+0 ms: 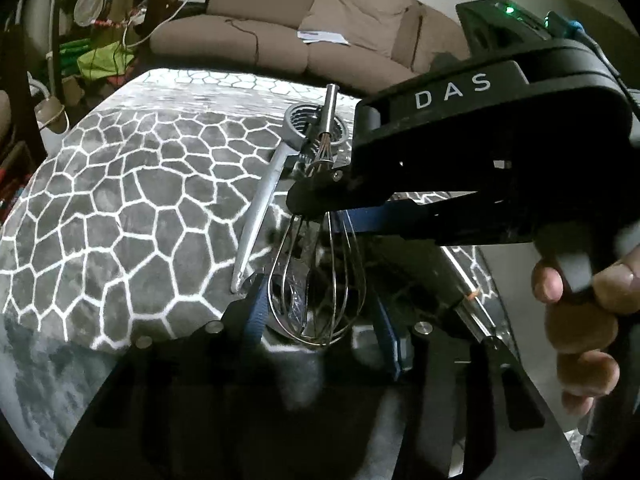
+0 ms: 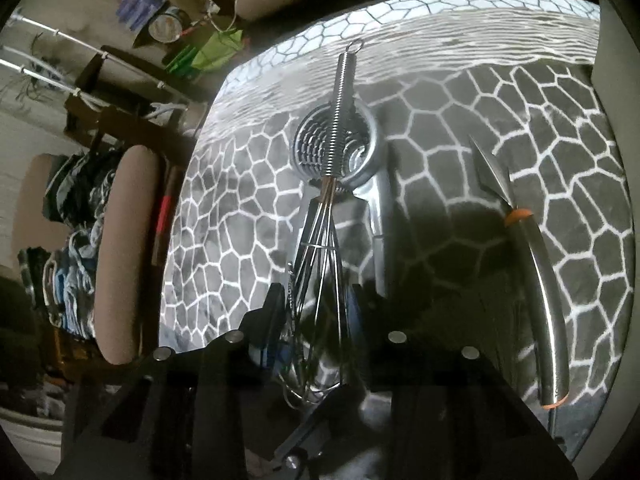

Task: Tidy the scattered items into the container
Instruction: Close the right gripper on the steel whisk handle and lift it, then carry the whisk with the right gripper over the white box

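On the patterned cloth — one whisk (image 2: 320,264), one slotted scoop (image 2: 340,152), one steel-handled knife (image 2: 536,280).

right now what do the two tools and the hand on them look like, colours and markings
Both tools are matte black with blue pads on the fingers and round silver bolts on the body. The right tool carries white "DAS" lettering, a green light on top and a dark cable at the back. A bare hand shows at its grip; no sleeve visible. The left tool shows no lettering.
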`<state>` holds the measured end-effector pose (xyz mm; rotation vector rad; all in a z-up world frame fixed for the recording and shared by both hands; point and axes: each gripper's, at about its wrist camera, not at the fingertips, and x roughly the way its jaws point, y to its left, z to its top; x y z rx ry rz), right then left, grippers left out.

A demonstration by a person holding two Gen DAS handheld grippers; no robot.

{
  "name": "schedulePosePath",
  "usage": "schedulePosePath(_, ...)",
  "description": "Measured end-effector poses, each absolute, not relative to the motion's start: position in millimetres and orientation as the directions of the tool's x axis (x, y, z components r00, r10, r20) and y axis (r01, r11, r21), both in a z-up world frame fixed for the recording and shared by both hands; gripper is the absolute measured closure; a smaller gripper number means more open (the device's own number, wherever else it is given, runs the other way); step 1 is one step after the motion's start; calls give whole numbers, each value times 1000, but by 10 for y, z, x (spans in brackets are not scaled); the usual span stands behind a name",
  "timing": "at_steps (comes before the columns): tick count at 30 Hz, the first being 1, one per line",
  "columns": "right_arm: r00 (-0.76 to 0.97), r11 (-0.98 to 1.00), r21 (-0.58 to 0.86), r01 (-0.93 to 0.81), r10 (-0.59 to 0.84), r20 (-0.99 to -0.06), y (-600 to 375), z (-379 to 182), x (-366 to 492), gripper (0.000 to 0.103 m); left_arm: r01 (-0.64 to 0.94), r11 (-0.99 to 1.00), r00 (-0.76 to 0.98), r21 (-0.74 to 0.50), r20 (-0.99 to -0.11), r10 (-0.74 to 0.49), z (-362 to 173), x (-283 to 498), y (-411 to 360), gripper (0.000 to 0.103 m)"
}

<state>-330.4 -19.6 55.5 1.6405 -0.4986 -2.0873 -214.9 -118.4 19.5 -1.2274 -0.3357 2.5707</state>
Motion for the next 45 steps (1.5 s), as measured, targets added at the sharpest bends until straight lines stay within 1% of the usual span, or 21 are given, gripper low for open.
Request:
schedulePosePath(5,-216,-821,559,116,-570,-793,-153,688,-3182,73,-158,-925,-607,-347,-704,368,344,-2045,-1199,57)
schedulePosePath(10,-247,-791,599,126,-610,-753,-32,1020,-2946,73,-178,-919,-627,-352,-679,382,725,-1835,-1136,58)
schedulePosePath(13,-265,-781,608,140,-621,-737,106,1294,-2773,77,-197,-910,-644,-364,-652,400,1019,-1655,-1037,58)
schedulePosePath(17,-296,-767,622,160,-638,-711,402,1684,-2476,76,-230,-898,-647,-375,-631,429,1387,-1408,-780,58)
schedulePosePath(23,-351,-743,651,153,-657,-668,964,2112,-1993,77,-297,-881,-647,-369,-601,470,1811,-992,-266,58)
schedulePosePath(28,-389,-733,667,131,-657,-645,1411,2291,-1586,77,-336,-874,-632,-350,-604,485,2009,-732,174,58)
schedulePosePath(34,-421,-716,690,103,-660,-622,1819,2397,-1260,77,-374,-867,-624,-330,-602,499,2110,-480,524,58)
schedulePosePath(41,-466,-710,700,78,-647,-604,2299,2500,-1078,77,-417,-854,-598,-309,-614,515,2241,-410,967,58)
schedulePosePath(45,-491,-738,673,51,-605,-627,2656,2568,-1081,77,-450,-827,-553,-336,-623,554,2260,-555,1395,58)
